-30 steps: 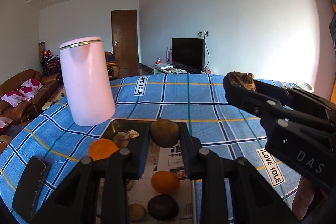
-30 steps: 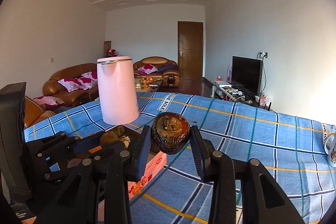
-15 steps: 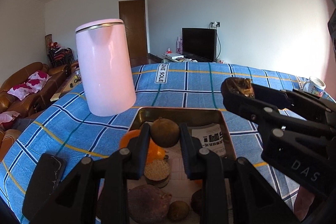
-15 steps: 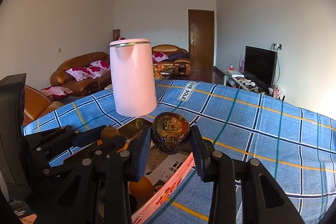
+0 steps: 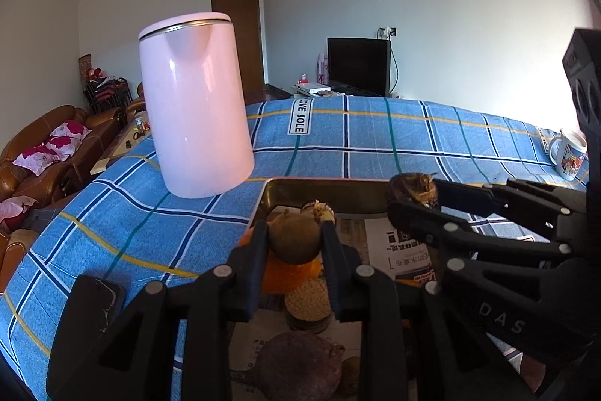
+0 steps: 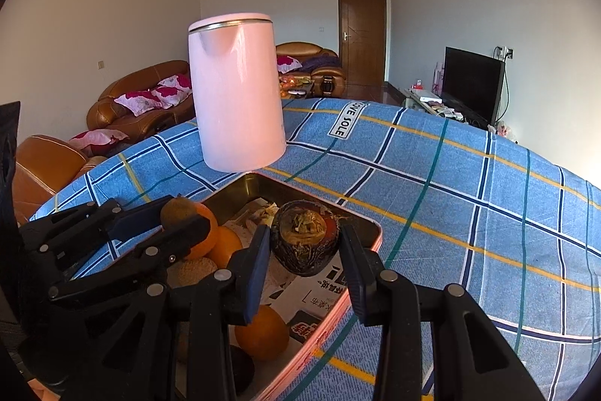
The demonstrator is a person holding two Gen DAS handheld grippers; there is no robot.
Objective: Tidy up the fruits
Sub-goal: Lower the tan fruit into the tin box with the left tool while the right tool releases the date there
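Tray (image 6: pixel 370 232) near end cut off, phone (image 5: pixel 94 303) half hidden — mug (image 5: pixel 567 155) print unreadable

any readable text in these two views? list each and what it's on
"LOVE SOLE": white label on the blue plaid cloth.
"DAS": moulded on the right tongs, seen from the left wrist.
Newspaper lining the tray: Chinese print, too small to read.
Mug: picture, no legible text.

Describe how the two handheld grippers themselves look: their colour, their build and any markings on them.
Both the left gripper and the right gripper are matte black plastic linkages with silver round rivets at the joints and flat, bluish-black fingers. Raised letters "DAS" mark the right gripper's body in the left wrist view. No cables or sleeves show.
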